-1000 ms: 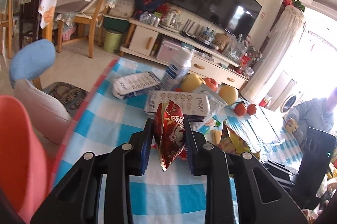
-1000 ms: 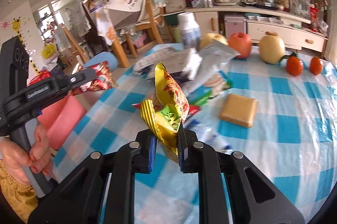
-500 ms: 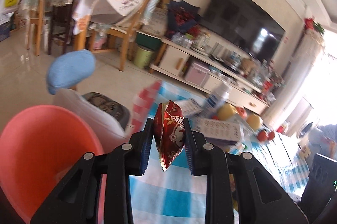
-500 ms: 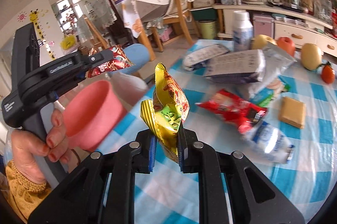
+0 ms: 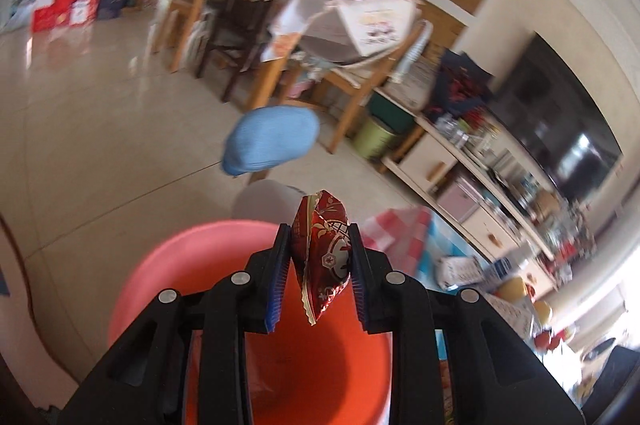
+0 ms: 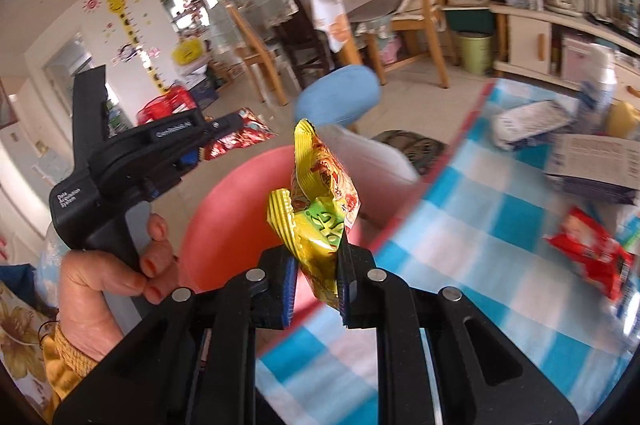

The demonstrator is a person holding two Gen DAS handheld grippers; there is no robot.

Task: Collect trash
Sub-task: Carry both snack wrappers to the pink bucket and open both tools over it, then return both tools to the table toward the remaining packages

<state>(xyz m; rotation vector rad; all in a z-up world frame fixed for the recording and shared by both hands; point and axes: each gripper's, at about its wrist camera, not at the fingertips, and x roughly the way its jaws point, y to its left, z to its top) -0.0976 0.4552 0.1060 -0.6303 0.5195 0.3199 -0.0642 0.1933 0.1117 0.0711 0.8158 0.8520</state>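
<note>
My left gripper (image 5: pixel 318 257) is shut on a crumpled red foil wrapper (image 5: pixel 322 253) and hangs over the mouth of a pink bin (image 5: pixel 160 273). In the right wrist view the same left gripper (image 6: pixel 224 129), held by a hand (image 6: pixel 100 277), carries the red wrapper (image 6: pixel 240 139) above the pink bin (image 6: pixel 236 209). My right gripper (image 6: pixel 318 265) is shut on a yellow and green snack wrapper (image 6: pixel 320 201), at the bin's near rim beside the table edge.
A blue-checked tablecloth (image 6: pixel 460 257) carries a red packet (image 6: pixel 588 253), grey pouches (image 6: pixel 592 165) and a white bottle. A blue-backed chair (image 5: pixel 272 141) stands just beyond the bin. Wooden chairs, a green bin (image 5: pixel 376 141) and a TV cabinet lie farther off.
Both grippers swung left off the table with their wrappers still held. The pink bin went from the left edge of the left wrist view to directly under the left gripper.
</note>
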